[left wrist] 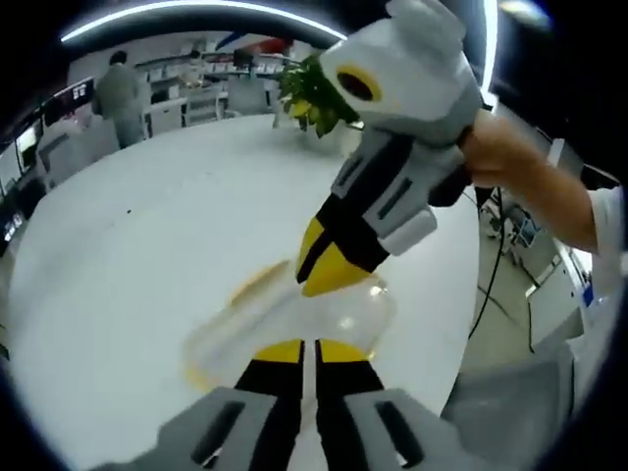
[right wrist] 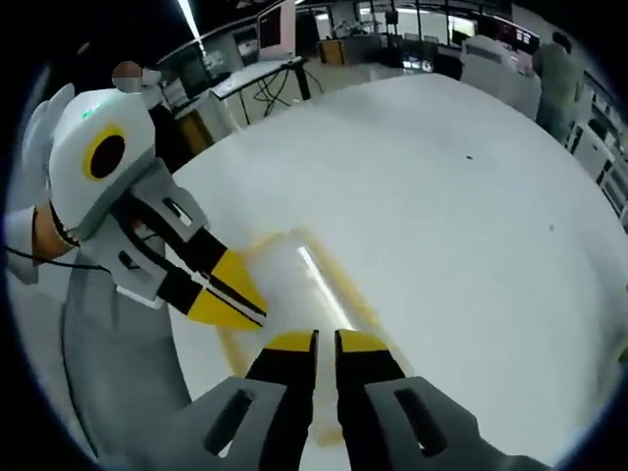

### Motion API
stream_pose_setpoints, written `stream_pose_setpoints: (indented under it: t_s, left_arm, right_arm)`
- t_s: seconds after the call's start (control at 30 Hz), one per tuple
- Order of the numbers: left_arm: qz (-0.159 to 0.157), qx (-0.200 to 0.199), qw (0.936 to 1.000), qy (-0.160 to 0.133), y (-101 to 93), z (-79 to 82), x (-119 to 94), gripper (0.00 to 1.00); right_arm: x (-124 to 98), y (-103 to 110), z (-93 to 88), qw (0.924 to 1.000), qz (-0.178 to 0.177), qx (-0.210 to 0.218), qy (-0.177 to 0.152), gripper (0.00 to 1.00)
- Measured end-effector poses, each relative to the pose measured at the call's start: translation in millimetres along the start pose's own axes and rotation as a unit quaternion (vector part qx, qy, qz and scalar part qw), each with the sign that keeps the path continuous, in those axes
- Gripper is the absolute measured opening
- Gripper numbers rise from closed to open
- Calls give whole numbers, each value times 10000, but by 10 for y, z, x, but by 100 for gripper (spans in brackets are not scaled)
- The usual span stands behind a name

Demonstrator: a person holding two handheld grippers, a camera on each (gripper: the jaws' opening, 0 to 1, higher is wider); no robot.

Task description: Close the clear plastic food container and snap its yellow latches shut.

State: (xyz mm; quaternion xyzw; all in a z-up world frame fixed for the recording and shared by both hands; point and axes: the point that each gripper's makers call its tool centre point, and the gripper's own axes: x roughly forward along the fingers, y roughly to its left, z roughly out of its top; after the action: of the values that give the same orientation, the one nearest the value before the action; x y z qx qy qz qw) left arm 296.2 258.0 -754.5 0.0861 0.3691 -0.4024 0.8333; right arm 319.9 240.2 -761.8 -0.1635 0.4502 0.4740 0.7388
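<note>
Here both tongs, left [left wrist: 316, 350] and right [right wrist: 325, 340], press nearly closed (gripping nothing) on the clear container [left wrist: 294, 324]; white table [left wrist: 147, 226] beneath.

No text, label, brand, number or sign can be read in either view; the far shelves and screens are too blurred.

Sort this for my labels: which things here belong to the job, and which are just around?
Job: container with yellow latches; left gripper, jaws together; right gripper, jaws together, both at the container.

Around: white table; plant; person by the far benches; monitor.
</note>
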Motion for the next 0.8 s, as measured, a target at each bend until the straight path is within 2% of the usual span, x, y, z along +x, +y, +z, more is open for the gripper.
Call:
stream_pose_setpoints:
  t_s: [0.1,0.2,0.47,0.7,0.8]
  left_arm:
    - [-1,-118,9999,-69,14,7,-3,0]
    - [6,-172,9998,-72,21,-7,7,0]
    - [-178,-243,9995,-34,-85,-51,76,0]
    - [-305,-202,9993,49,-156,-97,85,0]
    - [-344,-225,9991,55,-186,-103,68,0]
  right_arm:
    - [54,64,54,9998,192,48,-53,2]
    - [98,74,67,9998,200,2,-26,0]
    - [143,140,102,9991,413,49,-71,0]
    - [151,58,118,9995,292,50,-90,0]
    - [136,21,176,9995,214,85,-229,0]
